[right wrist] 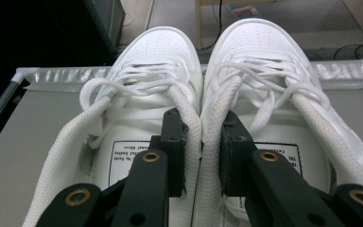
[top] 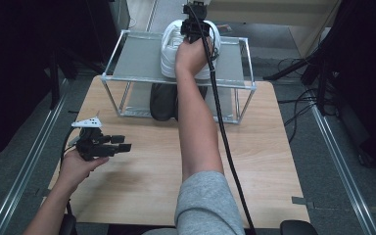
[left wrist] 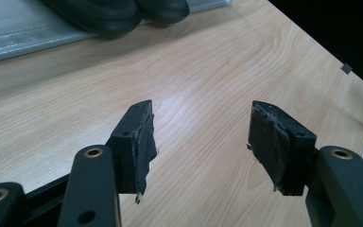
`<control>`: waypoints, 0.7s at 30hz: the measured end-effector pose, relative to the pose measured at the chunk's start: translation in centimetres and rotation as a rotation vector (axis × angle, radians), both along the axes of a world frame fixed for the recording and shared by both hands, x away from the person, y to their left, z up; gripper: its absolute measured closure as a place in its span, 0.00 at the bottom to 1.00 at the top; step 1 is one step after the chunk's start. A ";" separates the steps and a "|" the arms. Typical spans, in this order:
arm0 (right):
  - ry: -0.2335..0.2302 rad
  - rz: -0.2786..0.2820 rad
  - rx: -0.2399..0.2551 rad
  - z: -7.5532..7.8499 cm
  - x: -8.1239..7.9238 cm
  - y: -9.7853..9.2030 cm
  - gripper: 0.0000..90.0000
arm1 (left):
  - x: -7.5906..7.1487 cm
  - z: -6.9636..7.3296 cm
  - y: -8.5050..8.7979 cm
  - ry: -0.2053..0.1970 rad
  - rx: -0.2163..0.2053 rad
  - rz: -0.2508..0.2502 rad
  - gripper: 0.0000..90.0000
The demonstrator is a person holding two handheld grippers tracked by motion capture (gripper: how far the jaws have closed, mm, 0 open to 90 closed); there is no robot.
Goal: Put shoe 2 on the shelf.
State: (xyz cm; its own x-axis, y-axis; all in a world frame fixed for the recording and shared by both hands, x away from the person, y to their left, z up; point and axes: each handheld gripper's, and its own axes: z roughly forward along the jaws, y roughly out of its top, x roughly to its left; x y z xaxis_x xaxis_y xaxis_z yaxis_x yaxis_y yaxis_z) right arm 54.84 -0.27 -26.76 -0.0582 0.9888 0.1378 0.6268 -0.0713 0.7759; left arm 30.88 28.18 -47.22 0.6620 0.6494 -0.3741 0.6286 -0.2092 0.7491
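There — right hand-held gripper (right wrist: 201, 156) clamped on white sneakers' (right wrist: 203, 94) touching inner collars — atop rack (right wrist: 23, 142).

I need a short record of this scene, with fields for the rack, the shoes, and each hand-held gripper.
rack: a metal-framed rack with a grey top shelf, standing on the wooden table
white shoes: a pair of white sneakers side by side on the top shelf, toes pointing away from the person
dark shoes: a dark pair on the rack's lower level
right hand-held gripper: one jaw inside each sneaker, pinching their two adjoining inner collars together
left hand-held gripper: jaws open, nothing between them, held over the bare table
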 end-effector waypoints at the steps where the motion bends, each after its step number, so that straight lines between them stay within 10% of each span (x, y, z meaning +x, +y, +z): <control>1: 0.006 -0.001 0.002 -0.2 0.0 0.0 0.84 | 0.0 0.0 0.0 0.002 0.000 -0.001 0.46; 21: -0.032 0.096 -0.035 -1.3 -0.3 -0.3 0.56 | 0.5 -0.1 -0.4 -0.002 0.022 -0.017 0.46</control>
